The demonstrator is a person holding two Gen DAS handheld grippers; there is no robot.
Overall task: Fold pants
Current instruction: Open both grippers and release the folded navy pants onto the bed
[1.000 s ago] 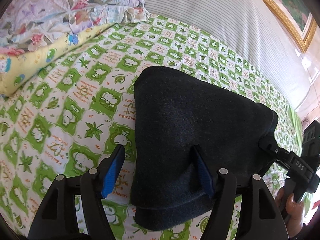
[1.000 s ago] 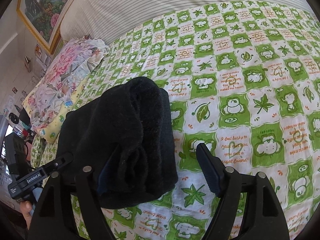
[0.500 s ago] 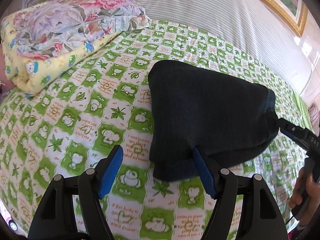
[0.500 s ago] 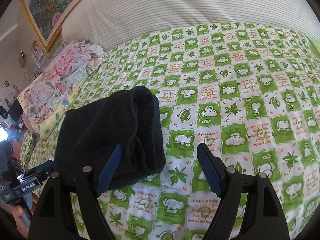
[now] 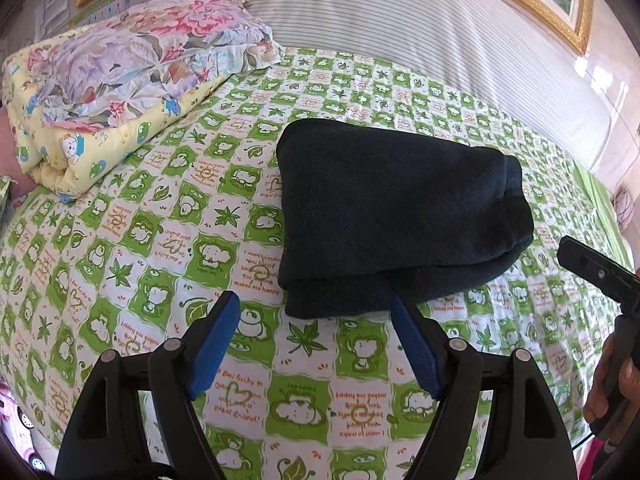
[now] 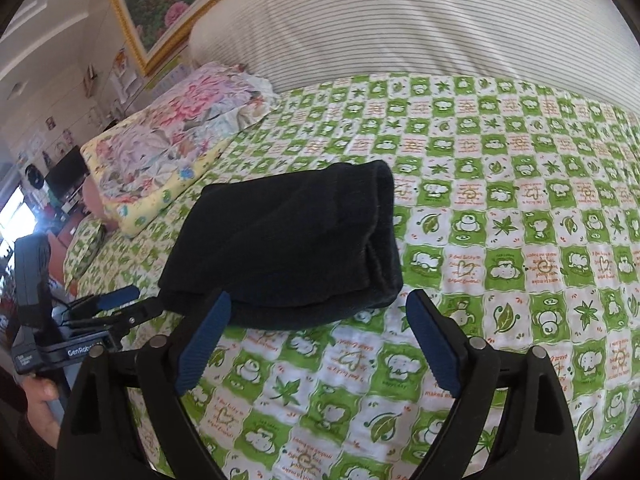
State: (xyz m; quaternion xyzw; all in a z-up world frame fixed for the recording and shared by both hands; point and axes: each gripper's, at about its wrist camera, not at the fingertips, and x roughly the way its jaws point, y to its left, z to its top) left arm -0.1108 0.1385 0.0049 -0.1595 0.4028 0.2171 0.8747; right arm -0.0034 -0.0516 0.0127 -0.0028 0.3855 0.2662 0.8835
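The dark pants point(image 5: 396, 216) lie folded in a compact bundle on the green patterned bed sheet point(image 5: 160, 248). They also show in the right wrist view point(image 6: 292, 248). My left gripper point(image 5: 314, 314) is open and empty, just short of the bundle's near edge. My right gripper point(image 6: 320, 308) is open and empty, just short of the bundle's near right corner. The left gripper also shows in the right wrist view point(image 6: 116, 304), and the right gripper shows in the left wrist view point(image 5: 592, 268).
A floral pillow point(image 5: 132, 56) on a folded yellow quilt point(image 5: 104, 148) sits at the bed's far left. A striped headboard cushion point(image 5: 400, 20) runs along the back. The bed's near edge is below both grippers.
Both grippers have pulled back and up from the folded pants, which now lie free on the sheet. The jaws stayed open.
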